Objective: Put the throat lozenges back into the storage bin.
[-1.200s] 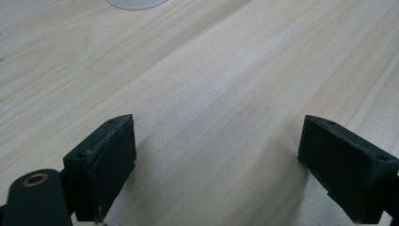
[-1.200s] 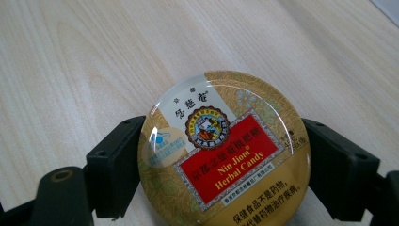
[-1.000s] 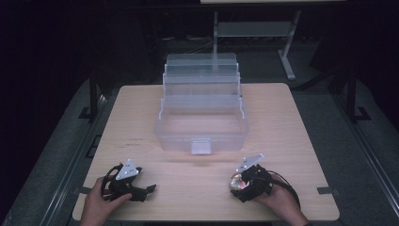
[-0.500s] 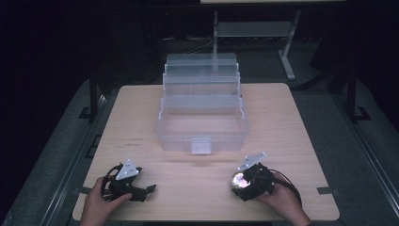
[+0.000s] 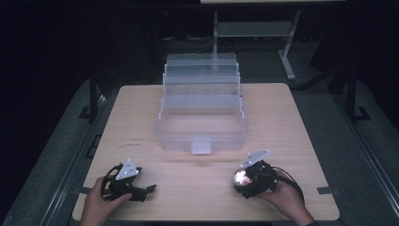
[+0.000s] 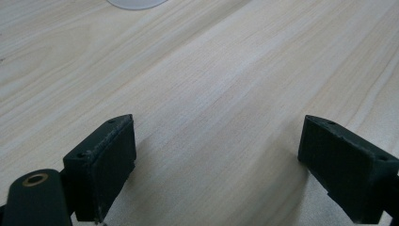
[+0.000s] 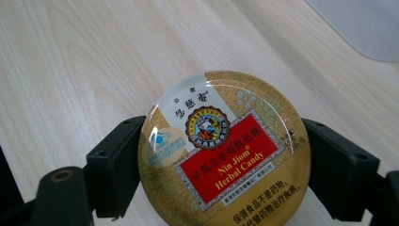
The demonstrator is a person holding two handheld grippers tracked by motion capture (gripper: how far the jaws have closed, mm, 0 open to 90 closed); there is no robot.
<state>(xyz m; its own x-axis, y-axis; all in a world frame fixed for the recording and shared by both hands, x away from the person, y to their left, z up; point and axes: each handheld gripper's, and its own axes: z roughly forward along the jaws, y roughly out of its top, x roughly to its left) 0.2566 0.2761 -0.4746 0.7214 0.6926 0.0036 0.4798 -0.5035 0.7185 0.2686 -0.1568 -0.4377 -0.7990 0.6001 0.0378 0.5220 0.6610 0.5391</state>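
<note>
From the high view, a pale wooden counter [image 5: 291, 122] stood in a dark room, with a grey metal stand [image 5: 287, 52] at twelve to one o'clock behind it, its top cut off by the frame. A clear plastic box [image 5: 201, 117] with stepped tiers sat at the counter's centre, reaching toward twelve; its see-through walls made the inside hard to read. At seven o'clock the left hand [image 5: 96, 205] held the left gripper [image 5: 141, 190] low on the wood. At five o'clock the right hand [image 5: 284, 197] held the right gripper [image 5: 242, 181], with a round tin [image 5: 241, 177] at its front showing as a bright blur, its label unreadable.

In the left gripper view, the left gripper [image 6: 216, 155] had its jaws spread wide over bare wood grain, nothing between them. A pale rounded edge at twelve o'clock was cut off and could not be identified.

In the right gripper view, the right gripper [image 7: 223, 165] pinched the tin [image 7: 226, 150] from both sides. Its gold lid read "Nin Jiom Herbal Candy" on a red panel; the lower edge was cut off. A clear corner of the box [image 7: 362, 23] lay at one o'clock.
</note>
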